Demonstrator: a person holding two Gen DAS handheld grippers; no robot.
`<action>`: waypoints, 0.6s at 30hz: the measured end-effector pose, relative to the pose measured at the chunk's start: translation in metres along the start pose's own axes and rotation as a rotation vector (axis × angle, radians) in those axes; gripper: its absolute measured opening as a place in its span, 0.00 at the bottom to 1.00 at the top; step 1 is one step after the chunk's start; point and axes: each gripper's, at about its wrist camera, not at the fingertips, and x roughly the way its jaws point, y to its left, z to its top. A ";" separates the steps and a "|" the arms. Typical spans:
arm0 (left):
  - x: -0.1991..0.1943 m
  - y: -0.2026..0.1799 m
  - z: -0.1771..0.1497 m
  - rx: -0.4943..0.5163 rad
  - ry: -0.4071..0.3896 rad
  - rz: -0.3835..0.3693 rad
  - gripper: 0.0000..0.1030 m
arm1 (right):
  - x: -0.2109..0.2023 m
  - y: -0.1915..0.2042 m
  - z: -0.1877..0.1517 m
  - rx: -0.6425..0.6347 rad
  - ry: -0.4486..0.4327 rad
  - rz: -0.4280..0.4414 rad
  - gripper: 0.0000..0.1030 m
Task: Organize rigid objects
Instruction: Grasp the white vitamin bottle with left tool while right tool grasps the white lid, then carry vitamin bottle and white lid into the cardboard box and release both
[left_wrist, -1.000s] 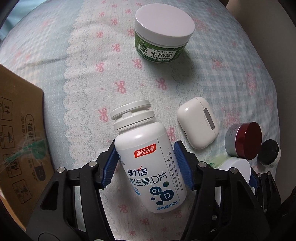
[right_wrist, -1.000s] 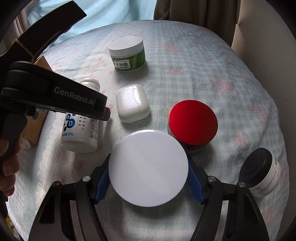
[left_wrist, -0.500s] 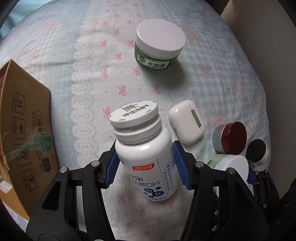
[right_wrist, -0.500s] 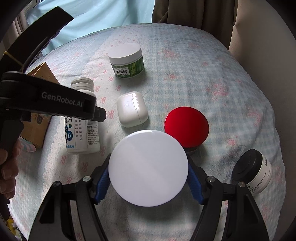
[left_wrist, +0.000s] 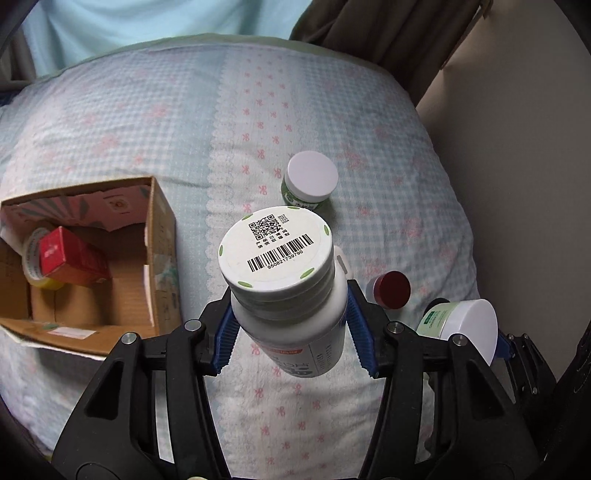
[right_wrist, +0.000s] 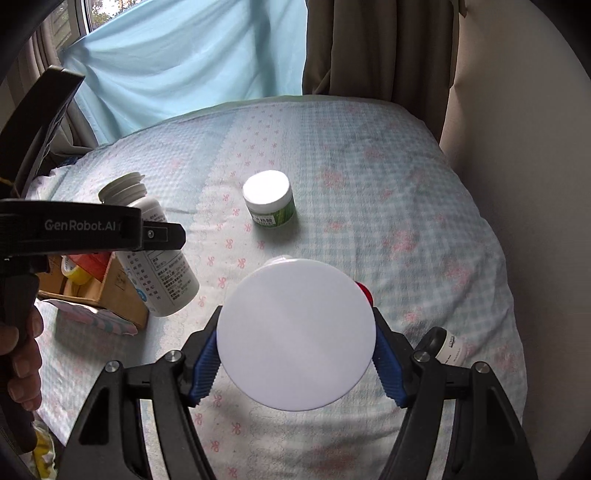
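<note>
Between the blue pads of the left tool (left_wrist: 290, 325), a white bottle (left_wrist: 284, 288) is clamped just below its cap, held clear above the bed (left_wrist: 147, 122). Its flat cap faces the left camera, showing a QR code and a barcode. From the right view the same bottle (right_wrist: 159, 258) hangs tilted, cap up and away, over the near corner of the box (right_wrist: 122, 295).

Clamped likewise in the right tool (right_wrist: 295, 363) is a jar (right_wrist: 295, 336) with a wide white lid that fills the middle of that view; from the left camera its green-labelled side and white lid (left_wrist: 461, 328) show at the right edge, also off the bed.

On the bedspread, a small green jar (left_wrist: 308, 182) with a white lid stands upright, well apart from both tools. A red-lidded pot (left_wrist: 389, 290) sits nearer, just beside the left tool's right finger. A dark-capped jar (right_wrist: 448, 347) lies partly hidden behind the right tool's finger.

To the left, the open cardboard box (left_wrist: 162, 236) rests on the bed, with a red carton (left_wrist: 70, 258) and a roll of tape (left_wrist: 31, 262) inside. A hand (right_wrist: 18, 362) grips the left tool's handle.
</note>
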 end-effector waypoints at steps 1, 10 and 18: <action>-0.016 0.003 0.001 -0.006 -0.016 0.002 0.48 | -0.010 0.005 0.009 -0.008 -0.007 0.003 0.66; -0.139 0.079 0.005 -0.093 -0.150 0.063 0.48 | -0.074 0.084 0.072 -0.101 -0.006 0.091 0.66; -0.183 0.191 0.002 -0.123 -0.145 0.117 0.48 | -0.074 0.188 0.102 -0.082 0.015 0.173 0.66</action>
